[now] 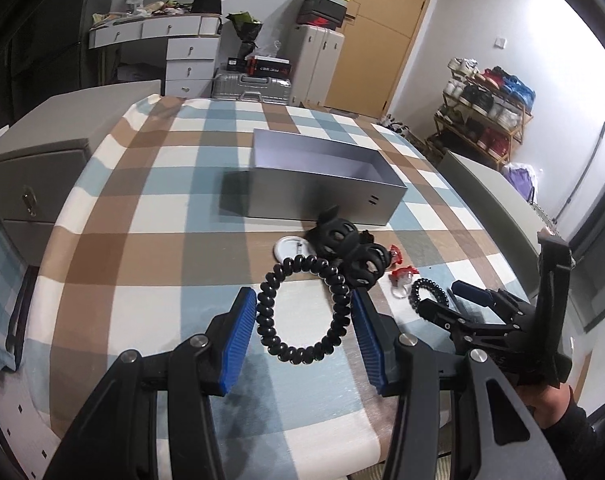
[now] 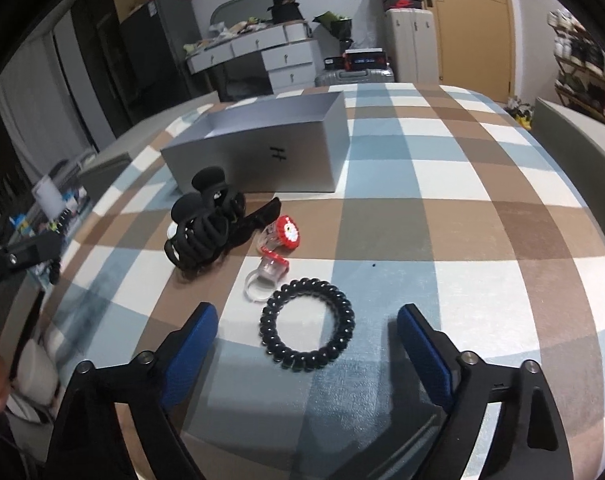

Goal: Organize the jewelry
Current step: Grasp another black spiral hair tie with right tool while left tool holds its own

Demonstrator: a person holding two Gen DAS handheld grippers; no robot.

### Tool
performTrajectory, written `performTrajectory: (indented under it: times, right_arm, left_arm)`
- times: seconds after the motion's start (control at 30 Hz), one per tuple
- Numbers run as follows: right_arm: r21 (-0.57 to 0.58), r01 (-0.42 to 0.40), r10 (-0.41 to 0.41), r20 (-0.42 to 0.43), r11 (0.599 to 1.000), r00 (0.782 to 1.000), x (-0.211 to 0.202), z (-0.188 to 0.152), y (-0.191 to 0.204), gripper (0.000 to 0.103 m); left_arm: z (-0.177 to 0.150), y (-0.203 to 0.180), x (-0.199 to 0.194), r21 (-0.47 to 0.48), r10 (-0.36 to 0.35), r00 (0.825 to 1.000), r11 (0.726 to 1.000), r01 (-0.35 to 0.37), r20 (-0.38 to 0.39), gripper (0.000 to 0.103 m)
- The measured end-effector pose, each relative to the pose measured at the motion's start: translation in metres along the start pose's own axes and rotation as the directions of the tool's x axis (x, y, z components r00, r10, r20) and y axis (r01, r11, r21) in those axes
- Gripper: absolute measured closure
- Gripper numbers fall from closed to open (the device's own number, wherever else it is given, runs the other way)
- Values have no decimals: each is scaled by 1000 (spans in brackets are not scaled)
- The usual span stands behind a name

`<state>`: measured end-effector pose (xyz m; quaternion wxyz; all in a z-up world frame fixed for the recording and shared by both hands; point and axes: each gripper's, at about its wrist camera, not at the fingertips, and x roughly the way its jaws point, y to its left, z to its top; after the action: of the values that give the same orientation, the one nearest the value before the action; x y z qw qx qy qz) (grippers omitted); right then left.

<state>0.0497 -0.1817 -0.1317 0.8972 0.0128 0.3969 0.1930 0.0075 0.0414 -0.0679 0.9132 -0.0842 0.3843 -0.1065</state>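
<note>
An open grey box (image 1: 322, 184) (image 2: 262, 152) stands on the checked tablecloth. In front of it lie a black claw clip (image 1: 348, 254) (image 2: 206, 224), a white round badge (image 1: 288, 249), two red-and-clear toy rings (image 1: 400, 276) (image 2: 280, 236), and two black spiral hair ties. My left gripper (image 1: 304, 330) is open, with the larger spiral tie (image 1: 302, 310) lying between its blue pads. My right gripper (image 2: 306, 340) is open around the smaller spiral tie (image 2: 307, 330) (image 1: 428, 294). The right gripper (image 1: 446, 308) shows at the right of the left wrist view.
Grey cabinets (image 1: 38, 168) flank the table on the left and right (image 2: 574, 136). Behind stand a white drawer desk (image 1: 170, 44), suitcases (image 1: 254, 86), a wooden door (image 1: 386, 28) and a shoe rack (image 1: 486, 116).
</note>
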Motion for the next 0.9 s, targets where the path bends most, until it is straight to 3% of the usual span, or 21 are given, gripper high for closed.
performTrajectory:
  times: [0.03, 0.17, 0.23, 0.4, 0.77, 0.83, 0.9]
  right_arm:
    - [-7, 13, -13, -4, 1000, 1000, 1, 0, 1, 24]
    - [-10, 37, -37, -6, 999, 999, 2, 0, 1, 28]
    - [-34, 56, -56, -8, 998, 998, 2, -1, 4, 41]
    - [-80, 46, -46, -9, 996, 999, 0, -4, 12, 57]
    - [-101, 32, -30, 21, 994, 999, -5, -5, 16, 67]
    - [-93, 24, -22, 26, 995, 999, -8, -5, 13, 78]
    - [-75, 2, -1, 12, 997, 1000, -7, -4, 9, 78]
  left_arm:
    - [0, 2, 0, -3, 0, 1000, 1000, 0, 0, 60]
    - [1, 9, -1, -19, -3, 1000, 1000, 3, 2, 60]
    - [1, 11, -1, -22, -1, 1000, 1000, 1, 4, 60]
    - [-2, 13, -2, -23, -1, 1000, 1000, 1, 1, 60]
    - [-2, 15, -2, -14, 6, 1000, 1000, -6, -13, 60]
    - [-1, 15, -1, -11, 9, 1000, 1000, -9, -16, 60]
    - [0, 16, 0, -9, 17, 1000, 1000, -17, -18, 60]
